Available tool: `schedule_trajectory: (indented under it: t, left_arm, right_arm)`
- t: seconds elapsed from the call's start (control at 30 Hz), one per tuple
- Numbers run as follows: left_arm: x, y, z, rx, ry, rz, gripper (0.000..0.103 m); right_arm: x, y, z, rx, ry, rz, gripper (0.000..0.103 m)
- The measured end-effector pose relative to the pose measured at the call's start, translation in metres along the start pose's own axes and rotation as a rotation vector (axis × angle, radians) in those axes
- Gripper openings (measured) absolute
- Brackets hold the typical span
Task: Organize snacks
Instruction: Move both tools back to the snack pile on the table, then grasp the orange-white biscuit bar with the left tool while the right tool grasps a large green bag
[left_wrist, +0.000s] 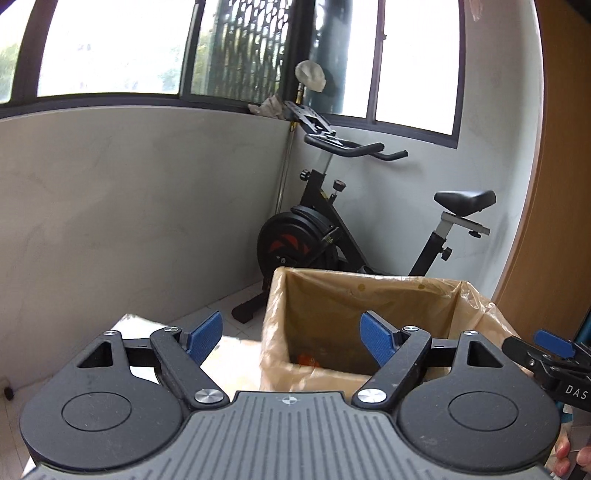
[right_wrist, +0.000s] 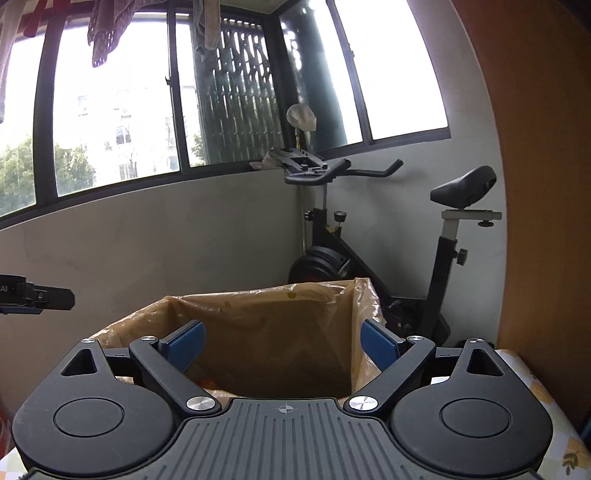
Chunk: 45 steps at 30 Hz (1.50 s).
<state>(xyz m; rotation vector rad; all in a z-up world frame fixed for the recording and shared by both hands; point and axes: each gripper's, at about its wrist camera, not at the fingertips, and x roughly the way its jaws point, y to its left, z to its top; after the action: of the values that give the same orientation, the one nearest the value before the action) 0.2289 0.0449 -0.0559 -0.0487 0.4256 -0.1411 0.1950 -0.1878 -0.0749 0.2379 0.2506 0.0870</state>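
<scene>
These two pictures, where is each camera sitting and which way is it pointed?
Left wrist view: sits on the left gripper, looking along its open jaws at the lined box; fingertips and the right gripper's tip show at right.
Right wrist view: sits on the right gripper, open, facing the same box; the left gripper's tip pokes in at left.
Shared: box, exercise bike, windows.

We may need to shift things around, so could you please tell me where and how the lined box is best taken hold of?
Grip the top rim of the lined box, coming from above with one pad inside and one outside a wall. The box stands upright and open-topped, its walls thin and straight, while the whole body looks too wide for either tool. The plastic liner folded over the rim looks slippery, so pinch firmly.
</scene>
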Motion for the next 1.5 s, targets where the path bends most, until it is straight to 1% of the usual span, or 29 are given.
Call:
schedule_trajectory:
  t: [0.1,0.2,0.33,0.37,0.47,0.57,0.67,0.8,0.87,0.97,1.1,1.17,1.23,1.3,1.43,1.5]
  left_arm:
    - [-0.021,0.014,-0.010,-0.024,0.002,0.030,0.084]
    - [-0.046,0.028,-0.018,-0.054,-0.017,0.051,0.084]
    - [-0.077,0.046,-0.037,-0.110,-0.040,0.087,0.084]
    - [-0.084,0.047,-0.043,-0.110,-0.050,0.103,0.084]
    - [-0.103,0.045,-0.061,-0.059,-0.072,0.141,0.084]
    - [-0.114,0.043,-0.080,-0.060,-0.064,0.134,0.084]
    - [-0.118,0.034,-0.100,-0.066,-0.047,0.137,0.084]
    - [-0.115,0.022,-0.125,-0.103,-0.013,0.086,0.084]
    - [-0.108,0.016,-0.135,-0.117,0.007,0.070,0.084]
    - [-0.098,0.009,-0.148,-0.092,0.043,0.071,0.083]
    - [-0.094,0.007,-0.162,-0.070,0.073,0.103,0.083]
    - [-0.095,0.010,-0.165,-0.093,0.070,0.095,0.083]
    - [-0.097,0.012,-0.170,-0.115,0.064,0.078,0.084]
    - [-0.099,0.012,-0.175,-0.109,0.062,0.070,0.084]
    - [-0.096,0.007,-0.179,-0.110,0.075,0.096,0.084]
    - [-0.094,0.004,-0.182,-0.118,0.072,0.094,0.084]
  right_arm:
    - [-0.018,-0.005,-0.010,0.027,0.014,-0.016,0.091]
    - [-0.035,-0.011,-0.022,0.055,0.027,-0.022,0.092]
    - [-0.055,-0.016,-0.043,0.050,0.050,-0.046,0.093]
    - [-0.059,-0.017,-0.050,0.047,0.063,-0.052,0.093]
    - [-0.076,-0.017,-0.075,0.036,0.092,-0.064,0.093]
    - [-0.087,-0.014,-0.102,-0.014,0.150,-0.074,0.093]
    - [-0.098,-0.006,-0.123,-0.095,0.181,-0.088,0.093]
    - [-0.109,0.004,-0.142,-0.233,0.213,-0.087,0.100]
    - [-0.113,0.009,-0.151,-0.304,0.230,-0.088,0.100]
    - [-0.117,0.011,-0.160,-0.347,0.251,-0.086,0.103]
    - [-0.110,0.008,-0.165,-0.346,0.331,-0.124,0.103]
    - [-0.104,0.008,-0.169,-0.377,0.366,-0.151,0.103]
    - [-0.096,0.010,-0.174,-0.436,0.388,-0.169,0.103]
    - [-0.088,0.017,-0.177,-0.493,0.396,-0.164,0.103]
    - [-0.066,0.033,-0.181,-0.624,0.403,-0.120,0.103]
    - [-0.055,0.041,-0.184,-0.671,0.405,-0.104,0.102]
